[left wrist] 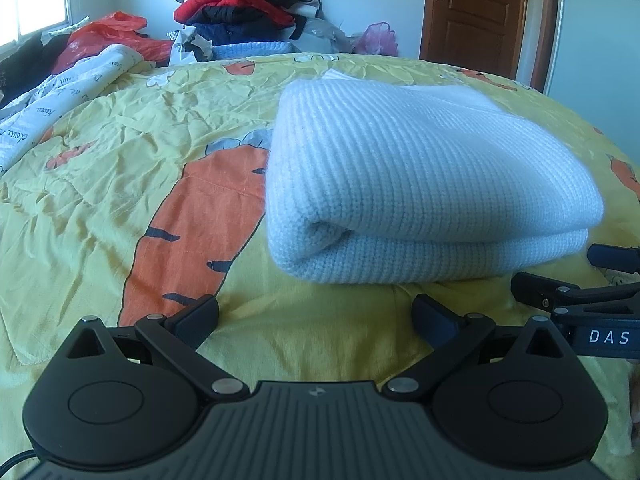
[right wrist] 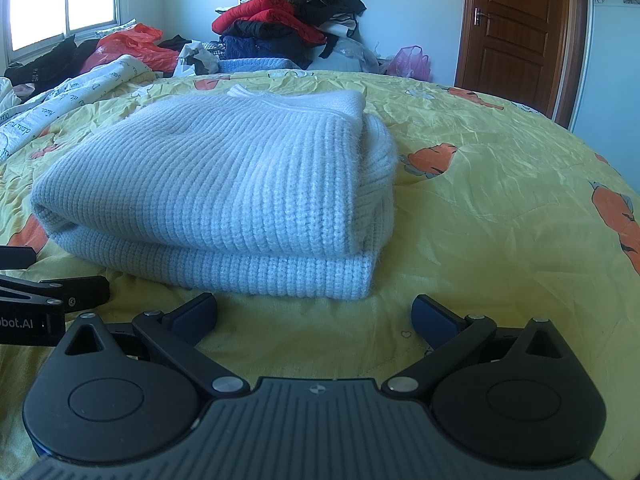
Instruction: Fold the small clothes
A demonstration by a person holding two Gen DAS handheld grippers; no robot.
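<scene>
From your left wrist camera, your left gripper [left wrist: 316, 316] hovers low over the yellow carrot-print bedspread [left wrist: 120, 160], fingers spread wide with nothing between them; the folded pale-blue knit sweater [left wrist: 420, 184] lies just ahead and to the right, and your right gripper [left wrist: 576, 280] shows at the right edge. From your right wrist camera, your right gripper [right wrist: 316, 314] also has its fingers apart and empty, the sweater [right wrist: 224, 184] sits ahead-left on the bedspread [right wrist: 500, 200], and a clothes pile [right wrist: 288, 16] stands against the far wall.
</scene>
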